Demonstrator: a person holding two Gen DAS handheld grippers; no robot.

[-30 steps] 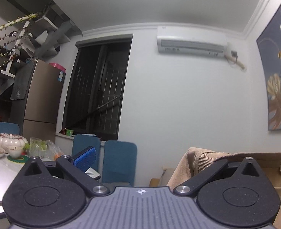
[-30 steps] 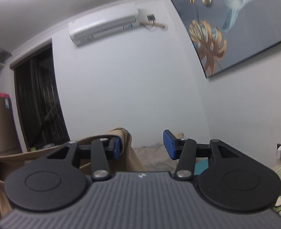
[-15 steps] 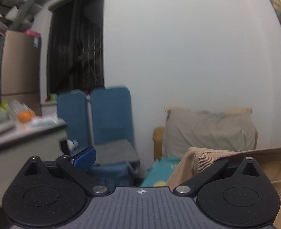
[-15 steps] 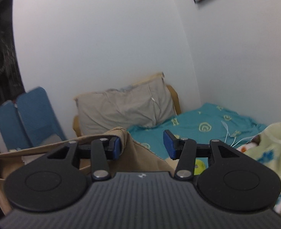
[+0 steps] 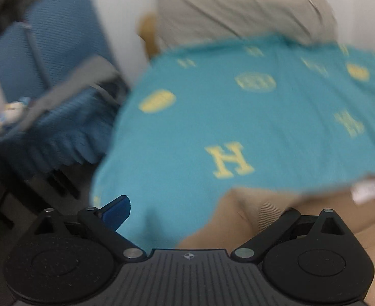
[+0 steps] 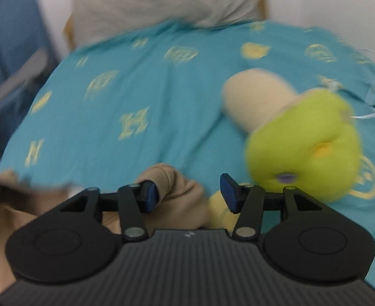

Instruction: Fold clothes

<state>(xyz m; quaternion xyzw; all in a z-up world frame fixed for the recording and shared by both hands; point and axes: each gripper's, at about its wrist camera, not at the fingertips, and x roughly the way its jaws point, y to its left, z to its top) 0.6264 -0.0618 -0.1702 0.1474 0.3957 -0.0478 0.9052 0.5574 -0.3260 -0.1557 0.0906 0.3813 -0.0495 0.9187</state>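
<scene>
The tan garment (image 5: 251,219) sits at the near edge of the bed (image 5: 213,117), draped over the blue sheet. The left tool (image 5: 200,211) has its fingers spread wide: the blue pad (image 5: 117,210) is bare, and the other finger is buried in the garment's ribbed edge. The right tool (image 6: 187,191) is also spread, one pad (image 6: 149,193) against a bunched fold of tan cloth (image 6: 177,186), the other pad clear of it.

Both views are blurred, so how flat the garment lies is hard to judge. To fold well, I would spread the cloth smooth on the sheet, both corners level — and keep it away from the green plush toy (image 6: 304,148) beside the garment.

Count: one garment, one toy, one grey pillow (image 5: 243,7), two blue chairs (image 5: 52,58), two tools.
</scene>
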